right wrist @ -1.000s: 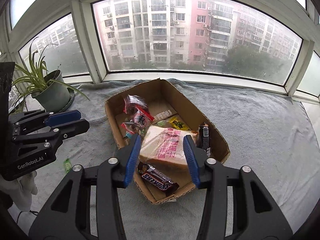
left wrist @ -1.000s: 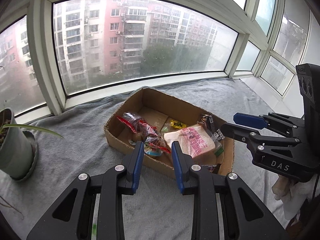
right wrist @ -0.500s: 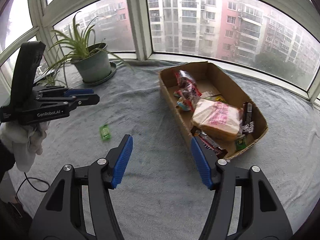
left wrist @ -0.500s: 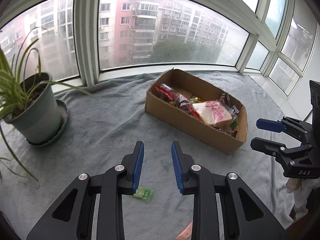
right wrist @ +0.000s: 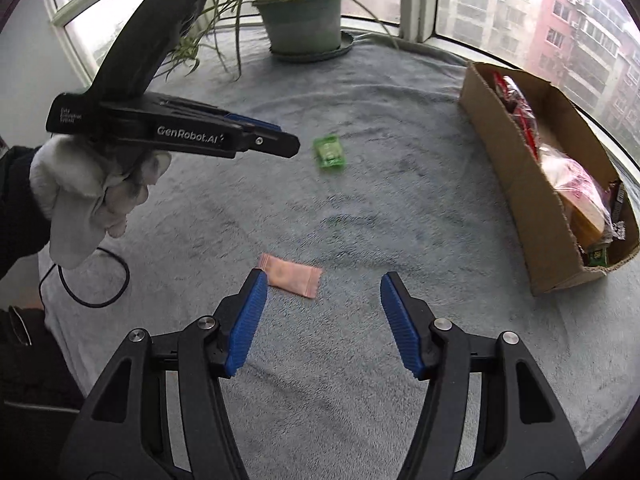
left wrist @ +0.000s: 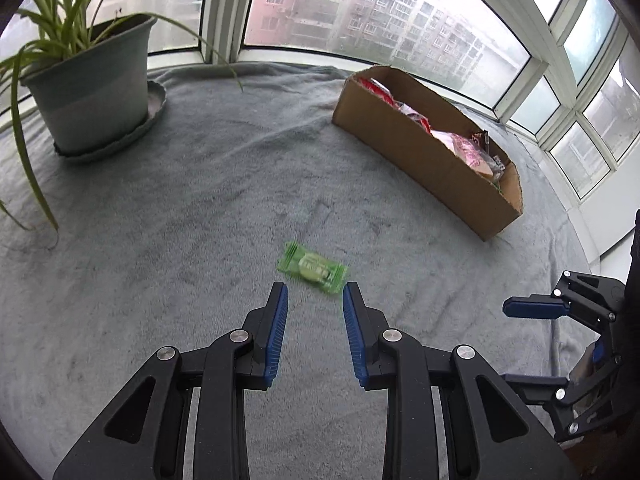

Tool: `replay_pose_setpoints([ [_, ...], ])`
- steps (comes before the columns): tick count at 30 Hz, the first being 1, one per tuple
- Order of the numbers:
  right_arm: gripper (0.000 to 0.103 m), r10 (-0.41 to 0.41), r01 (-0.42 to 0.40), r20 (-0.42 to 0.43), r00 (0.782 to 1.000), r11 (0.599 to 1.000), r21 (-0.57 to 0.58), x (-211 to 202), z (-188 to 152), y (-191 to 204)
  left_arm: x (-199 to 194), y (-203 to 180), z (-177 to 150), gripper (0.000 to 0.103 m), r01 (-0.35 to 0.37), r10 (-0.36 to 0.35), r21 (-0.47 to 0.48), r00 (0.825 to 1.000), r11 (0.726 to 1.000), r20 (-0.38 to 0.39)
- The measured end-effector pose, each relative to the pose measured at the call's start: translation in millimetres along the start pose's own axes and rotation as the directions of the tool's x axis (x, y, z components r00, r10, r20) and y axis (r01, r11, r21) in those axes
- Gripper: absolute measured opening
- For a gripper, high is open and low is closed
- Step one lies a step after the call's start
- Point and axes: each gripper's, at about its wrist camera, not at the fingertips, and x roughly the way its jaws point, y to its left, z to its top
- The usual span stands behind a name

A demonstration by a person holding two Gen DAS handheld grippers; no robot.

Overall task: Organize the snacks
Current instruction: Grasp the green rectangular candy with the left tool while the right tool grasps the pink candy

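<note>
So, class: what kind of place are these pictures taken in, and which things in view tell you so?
Most likely a bay-window ledge in a high-rise flat. Curved windows look out on apartment blocks, a grey blanket covers the ledge, and a potted plant stands beside a cardboard box of snacks.

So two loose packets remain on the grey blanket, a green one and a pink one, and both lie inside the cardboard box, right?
Not quite. The green packet and the pink packet both lie loose on the grey blanket, outside the brown cardboard box. The right wrist view shows both well clear of it.
</note>
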Motion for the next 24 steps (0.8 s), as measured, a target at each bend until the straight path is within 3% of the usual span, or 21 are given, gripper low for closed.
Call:
replay_pose_setpoints([
  [12,0.062,-0.002,-0.018,-0.072,0.997,0.960,-0.280,28.2,-0.8,26.1,24.1,5.0,-4.7,0.027,0.039,-0.043,-0.056,0.997,0.998,-0.059],
  [24,0.060,0.007,-0.031,-0.072,0.997,0.942,-0.334,50.2,7.0,26.5,38.2,1.3,12.1,0.027,0.039,-0.042,-0.056,0.997,0.998,-0.062],
])
